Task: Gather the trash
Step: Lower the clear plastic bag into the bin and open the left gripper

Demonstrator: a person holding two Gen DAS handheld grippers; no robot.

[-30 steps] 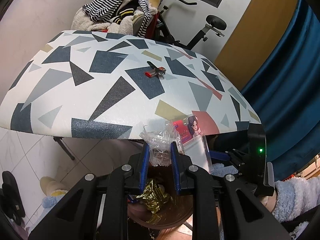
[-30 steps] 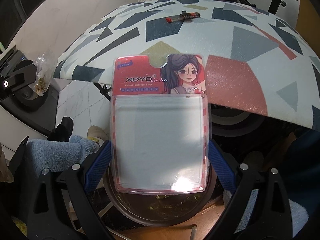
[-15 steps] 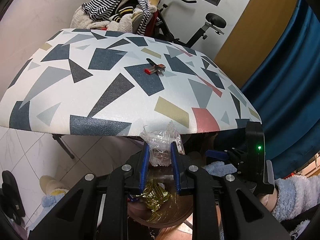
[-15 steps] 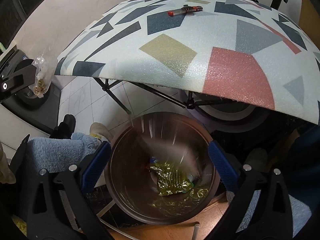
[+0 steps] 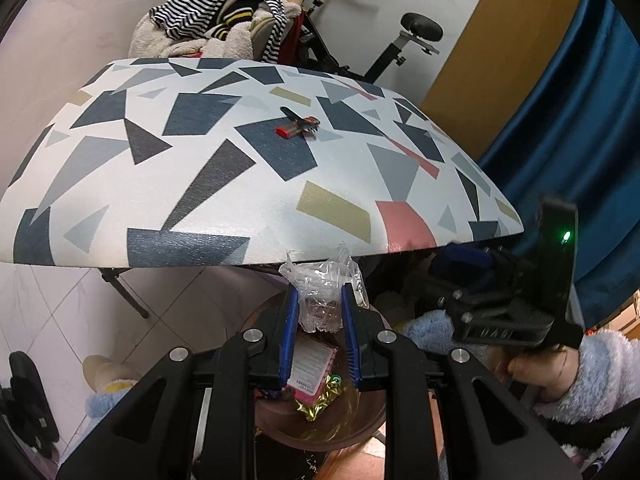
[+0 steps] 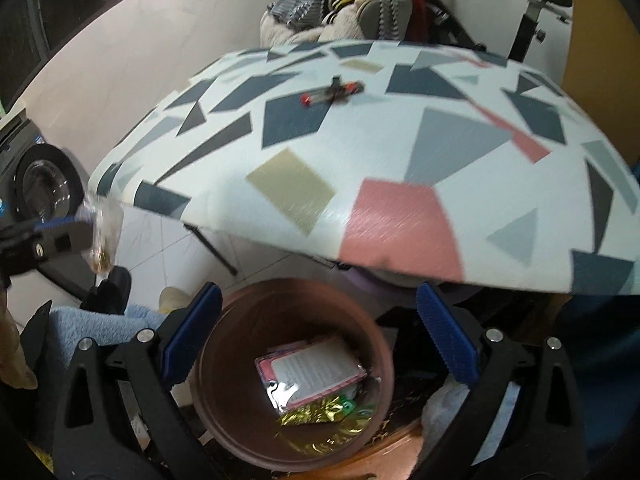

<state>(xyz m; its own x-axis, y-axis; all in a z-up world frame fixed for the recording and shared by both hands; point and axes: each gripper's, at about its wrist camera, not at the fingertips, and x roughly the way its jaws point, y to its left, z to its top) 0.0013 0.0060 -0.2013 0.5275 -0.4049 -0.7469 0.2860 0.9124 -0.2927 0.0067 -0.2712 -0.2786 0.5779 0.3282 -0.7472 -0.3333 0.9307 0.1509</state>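
My left gripper [image 5: 319, 312] stood low in the middle of the left wrist view, its blue-padded fingers [image 5: 289, 332] drawn narrow and pinched on a crumpled clear plastic bag [image 5: 322, 288] with small brownish bits inside. The bag's top stuck up past the fingertips, just under the near edge of the table with the white cloth of grey, navy, tan and pink shapes [image 5: 224, 168]. Below the gripper, at the bottom centre of that frame, sat the round brown plastic bin [image 5: 320, 432].

My right gripper [image 6: 316, 336] filled the lower part of the right wrist view, its jaws spread wide with nothing between them, one blue finger [image 6: 192, 332] on each side of the bin's rim [image 6: 224, 320]. Inside the bin, at bottom centre, lay the flat pink-edged blister card with printed white backing [image 6: 316, 372], tilted on top of crinkled gold foil wrapping [image 6: 316, 418].

At the far left of the right wrist view the left gripper showed again, blurred, with the bag hanging from it. A small red and black tool [image 5: 298, 127] lay on the table in the upper middle of the left wrist view, well apart from both grippers. At the right edge of that frame my hand in a fluffy pale blue sleeve [image 5: 600, 368] held the right gripper's black body.
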